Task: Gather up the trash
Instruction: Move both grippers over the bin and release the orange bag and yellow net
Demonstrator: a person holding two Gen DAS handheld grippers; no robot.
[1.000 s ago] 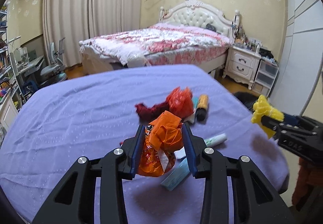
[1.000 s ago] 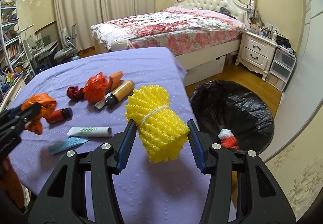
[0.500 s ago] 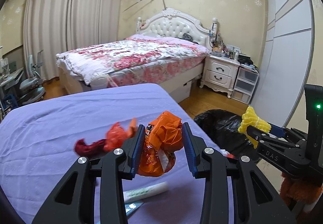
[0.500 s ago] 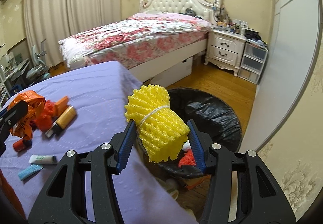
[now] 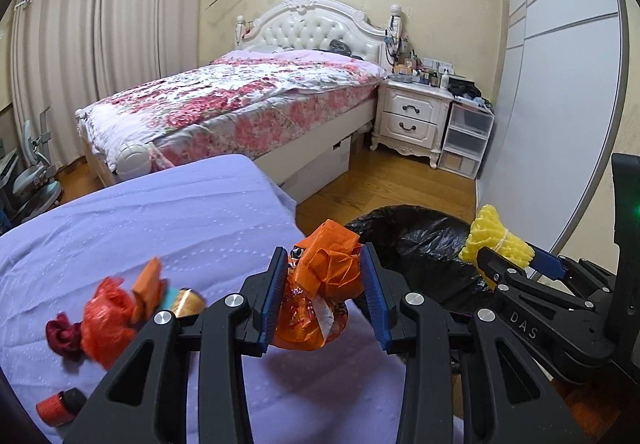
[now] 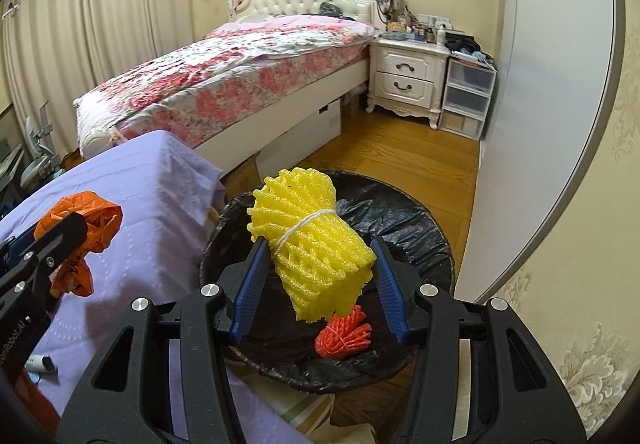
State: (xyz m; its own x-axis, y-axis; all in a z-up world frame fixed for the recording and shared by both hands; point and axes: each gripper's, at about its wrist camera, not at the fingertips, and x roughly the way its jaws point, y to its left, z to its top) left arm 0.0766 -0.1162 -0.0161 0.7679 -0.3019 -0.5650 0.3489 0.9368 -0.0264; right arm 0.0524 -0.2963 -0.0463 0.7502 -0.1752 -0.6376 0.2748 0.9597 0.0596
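My left gripper point(image 5: 324, 292) is shut on a crumpled orange plastic bag point(image 5: 320, 284), held above the right edge of the purple-covered table point(image 5: 160, 211). It also shows in the right wrist view point(image 6: 80, 228). My right gripper point(image 6: 316, 276) is shut on a yellow foam net bundle point(image 6: 312, 244) tied with white string, held over the black-lined trash bin point(image 6: 416, 224). The bundle also shows in the left wrist view point(image 5: 496, 244). A red foam net point(image 6: 344, 336) lies inside the bin.
On the table lie an orange-red bag point(image 5: 108, 320), a dark red scrap point(image 5: 60, 336), a brown bottle point(image 5: 188, 300), a small orange bottle point(image 5: 60, 408) and a white tube point(image 6: 38, 364). A bed point(image 5: 240, 99) and a white nightstand point(image 5: 412, 115) stand behind.
Both grippers have swung right from over the table toward the bin. The yellow bundle now hangs over the bin's opening. Both keep their hold.
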